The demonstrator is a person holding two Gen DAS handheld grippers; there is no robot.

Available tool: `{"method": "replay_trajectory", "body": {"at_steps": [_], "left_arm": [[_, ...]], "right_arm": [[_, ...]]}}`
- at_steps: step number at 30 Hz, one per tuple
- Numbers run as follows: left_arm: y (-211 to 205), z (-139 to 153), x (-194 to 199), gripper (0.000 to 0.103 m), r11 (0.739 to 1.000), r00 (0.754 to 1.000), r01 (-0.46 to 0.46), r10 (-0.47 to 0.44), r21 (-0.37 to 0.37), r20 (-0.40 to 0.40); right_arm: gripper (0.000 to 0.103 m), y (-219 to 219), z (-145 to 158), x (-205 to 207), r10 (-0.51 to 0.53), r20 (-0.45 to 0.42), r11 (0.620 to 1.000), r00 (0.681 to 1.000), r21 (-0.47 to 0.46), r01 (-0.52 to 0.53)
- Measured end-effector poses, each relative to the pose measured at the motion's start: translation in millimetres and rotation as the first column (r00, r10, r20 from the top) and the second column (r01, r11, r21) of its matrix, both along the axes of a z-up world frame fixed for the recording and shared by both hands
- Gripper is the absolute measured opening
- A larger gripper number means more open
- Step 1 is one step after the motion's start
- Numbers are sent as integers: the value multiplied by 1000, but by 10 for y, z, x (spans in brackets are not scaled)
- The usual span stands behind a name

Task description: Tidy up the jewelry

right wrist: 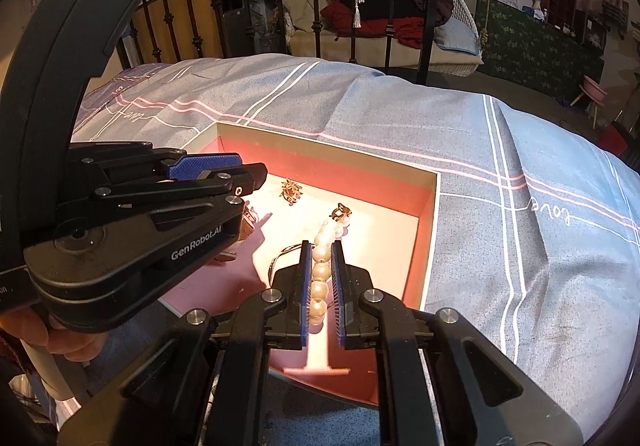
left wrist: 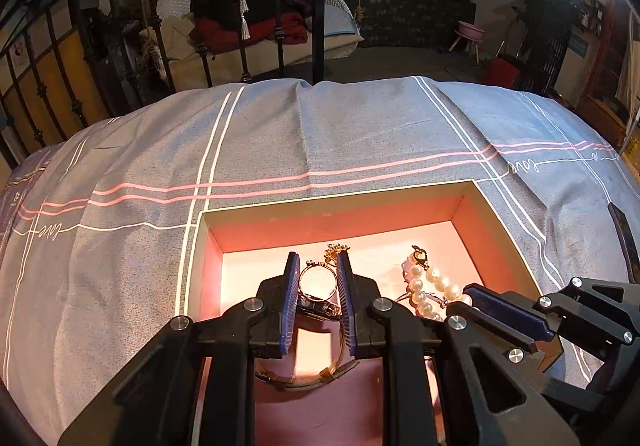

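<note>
Pink card lines the shallow box (left wrist: 460,213), which is set on a grey striped bedspread (left wrist: 320,133) over a bed. Inside it, a pearl bracelet (right wrist: 320,266) is laid with its long axis running away from the right wrist camera, its gold clasp (right wrist: 341,211) at the far end. The right claw (right wrist: 321,274) is seen closed on the bracelet, pearls pinched between the blue pads. The left claw (left wrist: 318,278) is held with its fingers slightly apart around a gold ring (left wrist: 318,280), which stands upright with its opening facing the camera; whether the pads touch it cannot be told. A gold brooch (right wrist: 291,189) lies beyond, near the far wall. Black iron railings (left wrist: 318,5) rise behind the bed.
</note>
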State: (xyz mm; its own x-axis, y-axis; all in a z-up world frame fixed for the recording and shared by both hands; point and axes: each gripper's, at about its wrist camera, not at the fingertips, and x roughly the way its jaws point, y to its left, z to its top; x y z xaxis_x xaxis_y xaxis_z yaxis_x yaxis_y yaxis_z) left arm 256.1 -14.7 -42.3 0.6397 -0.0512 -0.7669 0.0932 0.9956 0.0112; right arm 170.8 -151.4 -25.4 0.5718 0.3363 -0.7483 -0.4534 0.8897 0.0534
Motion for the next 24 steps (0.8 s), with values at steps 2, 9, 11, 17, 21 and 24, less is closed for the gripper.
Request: {"method": "replay_trajectory", "body": {"at_steps": [2,9,11,17,21,24], "left_arm": [[-6,1,20,18,1000,1000,-4,4,9,-6],[27,24,-38,44,1000,1000,-11,11,15,-4],[60,74,-99,46,1000,1000,-13,13,4,13],[125,331,-571,59,999,994,15,-10,-49,106],[54,312,-1070,67,995,990,64,-53,-75,134],[-52,124,-1354,68,992,993,82,-73,-100,88]], "right_arm": [[10,-1,5,-23,0,1,1000,1000,-3,0],[11,-23,37,-114,7,9,1000,1000,-14,-7],[17,-54,68,-176,3,21,1000,1000,-16,-3],[53,-277,212,-622,-20,102,1000,995,3,20],[53,-540,128,-946,-74,86,997,994,32,72],[54,-702,-19,-1135,-120,63,993,991,28,118]]}}
